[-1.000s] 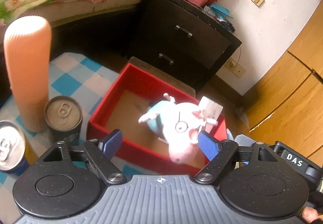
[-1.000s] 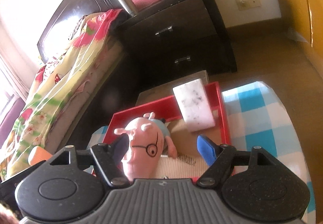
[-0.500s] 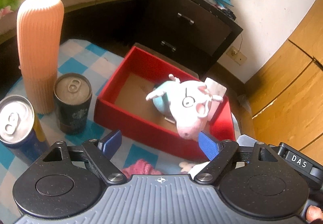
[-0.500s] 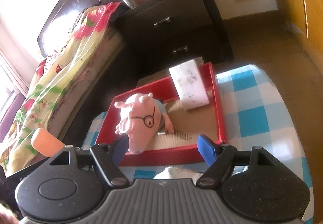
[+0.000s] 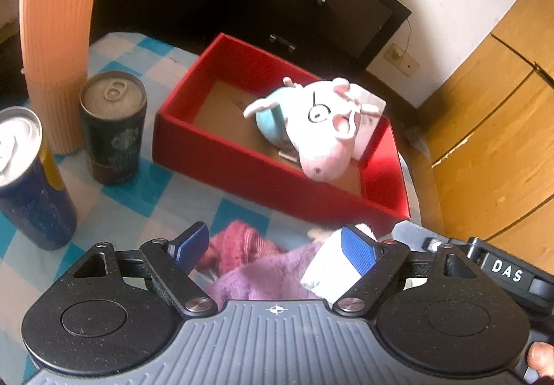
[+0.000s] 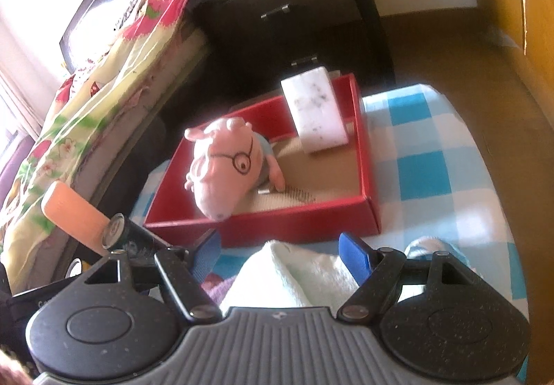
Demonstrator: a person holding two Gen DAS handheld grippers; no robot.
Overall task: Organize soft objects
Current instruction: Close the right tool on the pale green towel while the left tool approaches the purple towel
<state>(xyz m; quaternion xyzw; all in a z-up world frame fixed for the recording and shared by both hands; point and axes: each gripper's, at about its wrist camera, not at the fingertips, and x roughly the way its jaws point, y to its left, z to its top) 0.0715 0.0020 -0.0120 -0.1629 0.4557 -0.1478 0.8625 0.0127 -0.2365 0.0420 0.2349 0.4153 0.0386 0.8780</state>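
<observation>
Left hand-held gripper (image 5: 275, 246): I am hovering it wide and empty over a purple cloth (image 5: 266, 281) and a pink cloth (image 5: 239, 243) on the checked counter (image 5: 152, 191).
Right hand-held gripper (image 6: 280, 251): I am holding it wide too, a pale towel (image 6: 294, 277) lying between its fingers, not gripped.
Already stowed: pig plush (image 5: 311, 132) and white sponge (image 6: 315, 111) are sitting in the red box (image 5: 242, 173).
Handling: I am judging the cloths light, limp and apt to trail; pinching a bunched fold looks best.
Nearby hazards: two cans (image 5: 112, 132) and a ribbed peach bottle (image 5: 53, 45) are standing left of the box.
Hard to read: gripper bodies are hiding most of the cloth pile, so I cannot tell how many pieces are lying there.
</observation>
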